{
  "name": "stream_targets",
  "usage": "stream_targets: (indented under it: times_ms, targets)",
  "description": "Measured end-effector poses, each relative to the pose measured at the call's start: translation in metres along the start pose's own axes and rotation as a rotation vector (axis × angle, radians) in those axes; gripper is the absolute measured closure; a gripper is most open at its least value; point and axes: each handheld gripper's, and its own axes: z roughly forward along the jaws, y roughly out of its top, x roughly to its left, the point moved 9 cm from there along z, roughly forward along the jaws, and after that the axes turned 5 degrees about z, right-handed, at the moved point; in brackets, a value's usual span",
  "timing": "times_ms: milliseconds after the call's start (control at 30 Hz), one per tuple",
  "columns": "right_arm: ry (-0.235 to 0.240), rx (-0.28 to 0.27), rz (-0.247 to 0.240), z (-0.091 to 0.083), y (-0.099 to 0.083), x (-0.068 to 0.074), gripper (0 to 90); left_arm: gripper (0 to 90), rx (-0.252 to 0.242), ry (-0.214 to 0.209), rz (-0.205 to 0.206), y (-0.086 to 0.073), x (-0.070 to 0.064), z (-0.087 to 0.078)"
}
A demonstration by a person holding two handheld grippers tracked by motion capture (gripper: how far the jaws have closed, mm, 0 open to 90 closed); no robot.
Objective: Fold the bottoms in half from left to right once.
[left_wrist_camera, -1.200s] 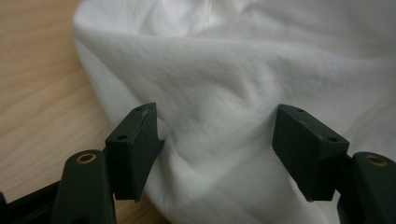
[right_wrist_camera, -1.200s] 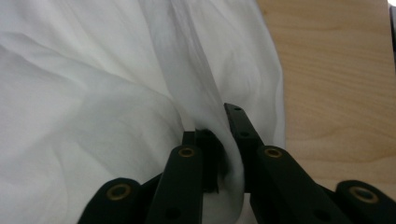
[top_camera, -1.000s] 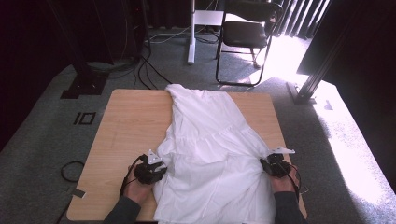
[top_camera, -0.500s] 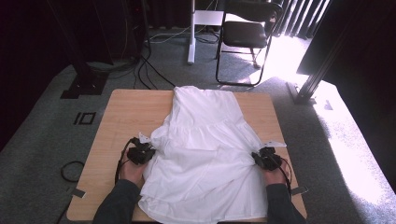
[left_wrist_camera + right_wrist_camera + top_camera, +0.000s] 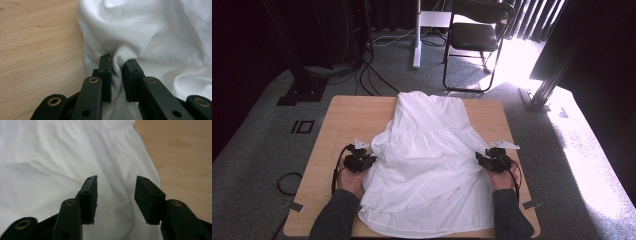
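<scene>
On worktop [image 5: 342,120]: white dress [image 5: 432,165], spread flat, no fold yet. Left hand-held gripper [image 5: 117,67] pinching dress edge; right hand-held gripper [image 5: 115,185] wide apart, w/ nothing gripped.

A wooden bench [image 5: 337,125] stands on grey carpet [image 5: 257,150]. At 12 o'clock beyond it stand a black folding chair [image 5: 474,37] and a white post [image 5: 417,35], with cables [image 5: 367,75] trailing across the floor at 11 o'clock. Bright light falls on the carpet at 2 o'clock, beside a dark metal frame [image 5: 557,70]; the far left is dark.
</scene>
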Motion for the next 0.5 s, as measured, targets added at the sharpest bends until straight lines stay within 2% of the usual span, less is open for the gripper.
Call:
stream_targets:
  times_ms: [67,133,200,300,333,367,400,500]
  targets:
    - [0.048,-0.01,-0.044,-0.003,0.006,0.016,48.7,79.3,0.0,0.002,0.008,-0.001,-0.001,-0.002]
    - [0.085,0.014,-0.085,0.002,0.005,0.03,45.0,79.8,0.003,0.001,0.005,-0.003,-0.002,-0.002]
    - [0.079,0.055,-0.115,0.013,0.0,0.038,41.3,81.9,0.002,-0.002,0.011,-0.004,-0.004,-0.002]
    - [0.096,0.144,-0.126,0.031,-0.013,0.046,39.5,85.4,0.001,-0.01,0.019,-0.004,-0.007,-0.004]
    - [0.098,0.176,-0.128,0.033,-0.019,0.047,43.9,86.1,0.001,-0.011,0.024,-0.004,-0.008,-0.006]
    - [0.113,0.195,-0.132,0.033,-0.023,0.049,55.4,86.9,0.002,-0.023,0.024,-0.005,-0.009,-0.007]
    - [0.137,0.203,-0.144,0.03,-0.026,0.052,67.2,87.4,0.002,-0.028,0.028,-0.006,-0.01,-0.009]
    - [0.125,0.196,-0.186,0.013,-0.031,0.05,84.2,87.8,-0.022,-0.034,0.025,-0.006,-0.013,-0.016]
